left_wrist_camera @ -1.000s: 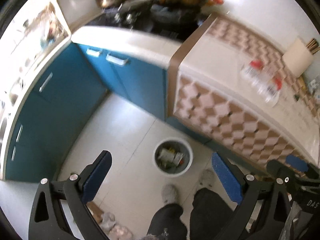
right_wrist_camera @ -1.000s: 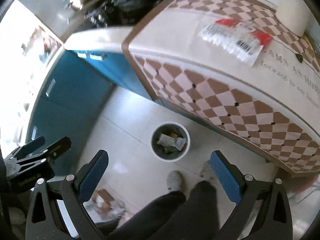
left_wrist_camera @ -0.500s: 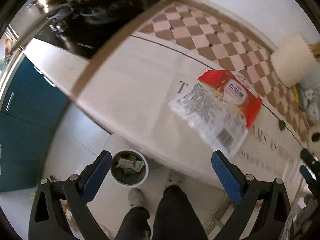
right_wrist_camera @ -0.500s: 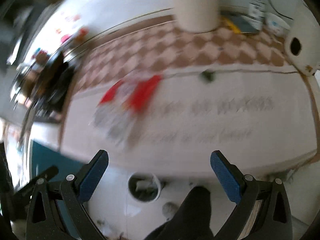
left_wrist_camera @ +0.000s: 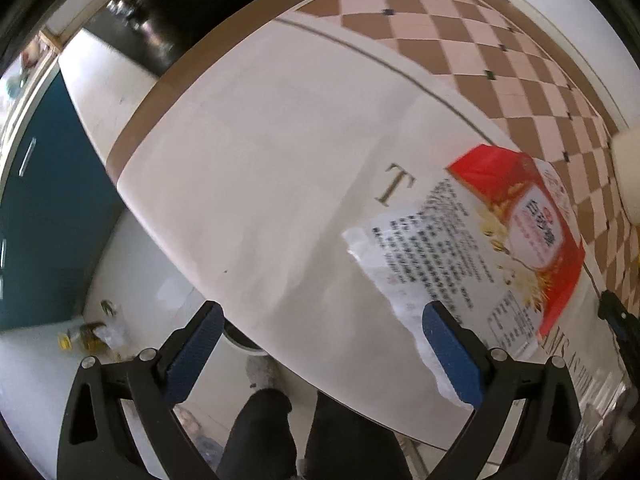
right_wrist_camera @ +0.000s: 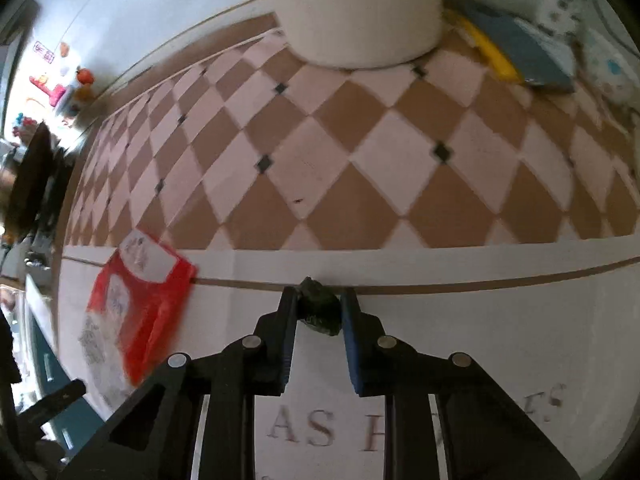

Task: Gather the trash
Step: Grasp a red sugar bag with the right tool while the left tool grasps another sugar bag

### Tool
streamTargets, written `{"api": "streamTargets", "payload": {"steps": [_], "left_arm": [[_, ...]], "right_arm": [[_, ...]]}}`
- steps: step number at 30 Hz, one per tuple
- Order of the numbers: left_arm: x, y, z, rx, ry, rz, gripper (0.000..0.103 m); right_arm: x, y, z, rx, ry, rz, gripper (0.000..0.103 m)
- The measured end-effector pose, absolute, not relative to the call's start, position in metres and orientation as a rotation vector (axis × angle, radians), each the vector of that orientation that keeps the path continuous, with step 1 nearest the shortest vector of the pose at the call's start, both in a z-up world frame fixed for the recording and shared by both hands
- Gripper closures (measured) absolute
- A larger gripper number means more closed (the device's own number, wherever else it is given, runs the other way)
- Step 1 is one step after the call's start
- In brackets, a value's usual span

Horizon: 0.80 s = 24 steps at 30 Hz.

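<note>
Between the R gripper [right_wrist_camera: 319, 306] fingers sits a small dark green crumpled scrap [right_wrist_camera: 320, 307], both blue pads touching its sides; jaws have just been closing and now stand narrow, pinched on it. Scrap rests on the tablecloth [right_wrist_camera: 480, 312], right at the thin brown line that borders the white band. Just ahead of the tips the cloth turns to brown/pink diamond checks. Further ahead, a big white cylinder [right_wrist_camera: 360, 12] stands on the checks; to its right, a yellow-edged grey-blue item [right_wrist_camera: 516, 48], blurred, can't tell what. Left of the tips and a bit nearer the camera lies a red & white wrapper [right_wrist_camera: 136, 300], flat on the white band, apart from the scrap. Below the fingers, grey printed letters on the cloth.

L gripper [left_wrist_camera: 320, 344] hangs tips-down over the table edge, jaws wide apart, nothing between the pads. Its R pad [left_wrist_camera: 450, 354] overlaps the torn white end of the same wrapper [left_wrist_camera: 480, 248] in view; can't tell if it touches. Wrapper stretches ahead-right from that pad, red end farthest. Ahead-left: bare white cloth, then brown border. Under the L pad, floor w/ a bin rim [left_wrist_camera: 240, 342] peeking from beneath the table edge, and a small yellow-capped bottle [left_wrist_camera: 82, 338] further left. Person's dark trouser legs [left_wrist_camera: 304, 436] below, between the fingers. Teal cabinets [left_wrist_camera: 44, 216] far left.
</note>
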<state>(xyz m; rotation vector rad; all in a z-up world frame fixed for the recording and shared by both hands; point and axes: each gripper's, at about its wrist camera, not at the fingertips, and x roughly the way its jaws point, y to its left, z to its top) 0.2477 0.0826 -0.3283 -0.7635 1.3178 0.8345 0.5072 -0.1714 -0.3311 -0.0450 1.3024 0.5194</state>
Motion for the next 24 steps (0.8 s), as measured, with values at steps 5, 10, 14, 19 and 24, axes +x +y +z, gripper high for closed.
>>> {"api": "streamTargets", "payload": {"steps": [5, 10, 14, 19, 24], "left_arm": [[0.238, 0.094, -0.336, -0.879, 1.245, 0.792, 0.002], [0.255, 0.099, -0.349, -0.978, 1.179, 0.697, 0.007], [0.280, 0.091, -0.347, -0.874, 1.185, 0.729, 0.023], [0.291, 0.084, -0.340, -0.753, 1.192, 0.764, 0.076], [0.280, 0.075, -0.307, -0.658, 1.131, 0.765, 0.079]], "right_arm": [[0.484, -0.129, -0.308, -0.013, 1.287, 0.756, 0.080], [0.464, -0.071, -0.318, -0.076, 1.304, 0.915, 0.080], [0.471, -0.052, -0.355, -0.080, 1.401, 0.918, 0.081], [0.465, -0.058, -0.362, -0.041, 1.393, 0.933, 0.080], [0.464, -0.065, -0.359, -0.013, 1.402, 0.914, 0.080]]}}
